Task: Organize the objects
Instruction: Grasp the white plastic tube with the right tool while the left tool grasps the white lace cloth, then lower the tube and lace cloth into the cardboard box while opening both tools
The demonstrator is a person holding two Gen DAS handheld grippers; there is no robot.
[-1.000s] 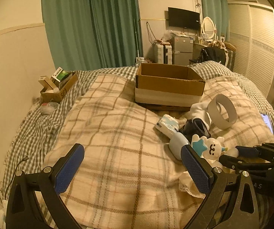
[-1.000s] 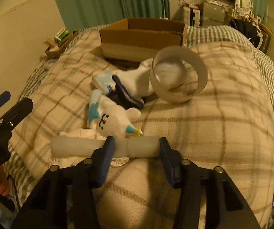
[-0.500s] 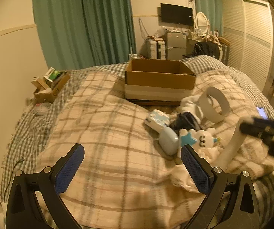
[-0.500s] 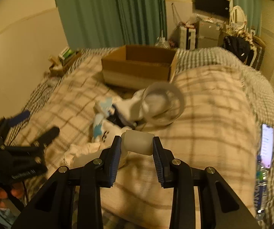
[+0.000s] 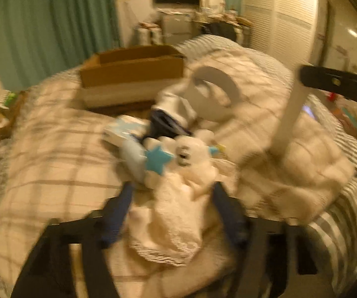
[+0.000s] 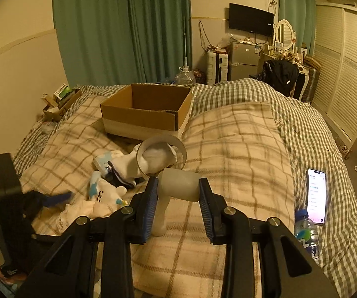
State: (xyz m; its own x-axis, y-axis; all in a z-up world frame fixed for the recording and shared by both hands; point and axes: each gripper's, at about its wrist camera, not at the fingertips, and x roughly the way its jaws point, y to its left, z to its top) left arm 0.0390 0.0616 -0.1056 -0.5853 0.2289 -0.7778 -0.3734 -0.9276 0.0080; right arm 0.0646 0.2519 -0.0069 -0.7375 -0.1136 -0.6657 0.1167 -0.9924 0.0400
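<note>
My right gripper (image 6: 178,198) is shut on a long white tube (image 6: 179,185) and holds it above the bed; the tube hangs down to the left, and it also shows in the left wrist view (image 5: 289,114). My left gripper (image 5: 173,211) is open, its fingers on either side of a cream towel (image 5: 176,221) just below a white plush toy with a blue star (image 5: 185,151). The view is blurred. The plush (image 6: 103,193), a white ring (image 6: 162,154), a tissue pack (image 6: 102,161) and dark items lie in a pile. An open cardboard box (image 6: 146,114) stands behind.
A phone (image 6: 316,196) and a bottle (image 6: 305,236) lie at the bed's right edge. A small carton of items (image 6: 59,99) sits at the far left by the wall. Curtains, a fridge and a wardrobe stand beyond the bed.
My right gripper has lifted the white tube higher off the bed. My left gripper has moved right and forward to the towel and plush, its fingers now narrower.
</note>
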